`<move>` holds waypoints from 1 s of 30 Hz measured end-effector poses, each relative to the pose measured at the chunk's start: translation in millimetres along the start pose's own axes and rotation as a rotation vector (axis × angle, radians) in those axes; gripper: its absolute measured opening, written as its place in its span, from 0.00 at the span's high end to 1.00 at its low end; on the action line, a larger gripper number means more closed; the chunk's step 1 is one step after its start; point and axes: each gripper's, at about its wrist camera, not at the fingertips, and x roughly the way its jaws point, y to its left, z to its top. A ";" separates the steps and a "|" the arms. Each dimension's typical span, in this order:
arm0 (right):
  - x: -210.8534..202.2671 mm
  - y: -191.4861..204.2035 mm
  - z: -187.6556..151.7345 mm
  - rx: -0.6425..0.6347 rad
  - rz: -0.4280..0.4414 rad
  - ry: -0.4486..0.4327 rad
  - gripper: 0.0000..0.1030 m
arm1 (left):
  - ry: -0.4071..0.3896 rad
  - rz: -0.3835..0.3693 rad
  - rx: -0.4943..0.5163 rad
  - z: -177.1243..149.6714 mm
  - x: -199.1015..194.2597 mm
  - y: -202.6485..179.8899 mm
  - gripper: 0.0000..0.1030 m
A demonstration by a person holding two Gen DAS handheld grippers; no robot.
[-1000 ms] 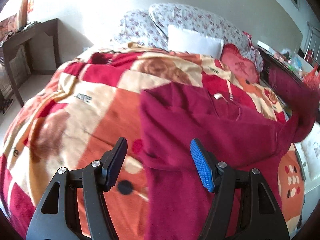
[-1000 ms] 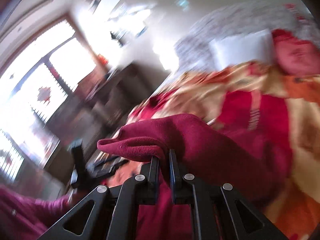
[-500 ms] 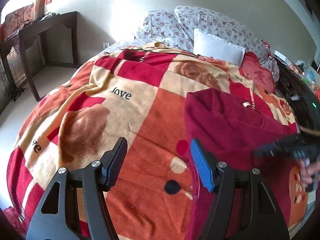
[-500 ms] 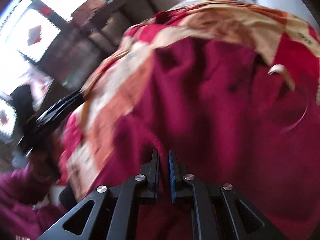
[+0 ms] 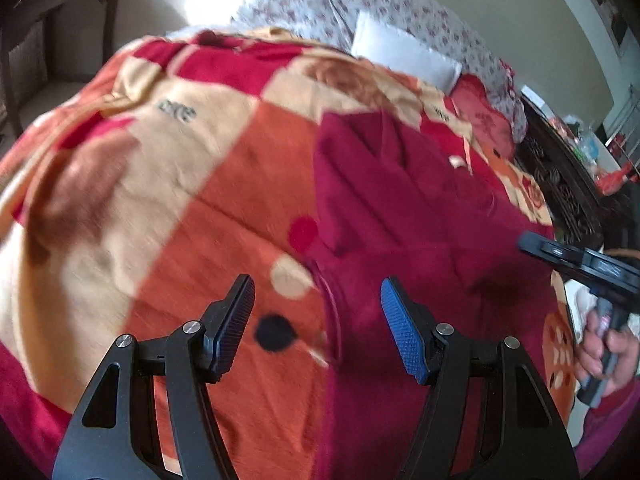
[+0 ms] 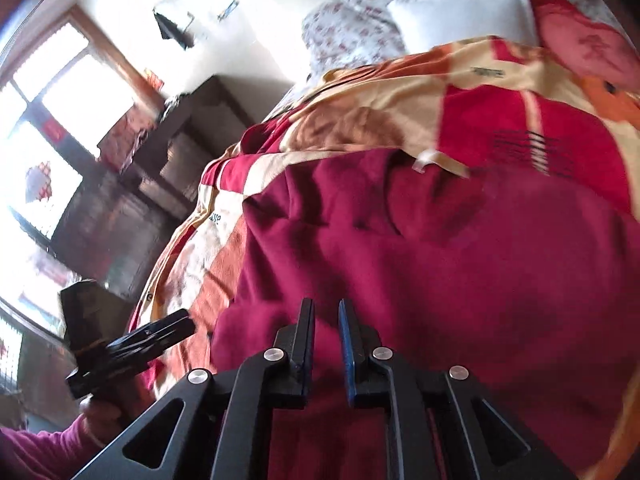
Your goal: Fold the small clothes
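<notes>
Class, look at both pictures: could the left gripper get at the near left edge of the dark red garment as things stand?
Probably yes. The left gripper is open, with the garment edge already between its fingers, flat on the blanket, nothing covering it.

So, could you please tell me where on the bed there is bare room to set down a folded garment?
Free: the blanket left of the dark red garment, up to the pillows. Crowded: the right side, where the garment spreads.

A: What did the left gripper (image 5: 316, 312) look like?
B: Black triangular frames with cut-outs, silver screws, and blue ribbed pads (image 5: 402, 334).
A: And the right gripper (image 6: 326, 330)?
B: The same black build. The person's sleeve (image 6: 38, 454) was magenta.
</notes>
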 end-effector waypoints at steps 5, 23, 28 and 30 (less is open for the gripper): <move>-42.5 -20.8 -44.9 0.081 -0.055 -0.039 0.60 | 0.037 -0.002 0.034 -8.5 19.7 -13.7 0.37; -117.8 -106.1 -72.7 0.326 -0.208 -0.215 0.58 | -0.146 -0.064 0.149 58.9 -25.9 -66.2 0.91; -138.3 -103.7 -45.5 0.296 -0.222 -0.277 0.58 | -0.238 -0.070 0.182 97.7 -43.0 -81.5 0.91; -150.4 -102.2 -41.2 0.283 -0.211 -0.314 0.54 | -0.204 -0.082 0.184 101.2 -35.9 -82.7 0.91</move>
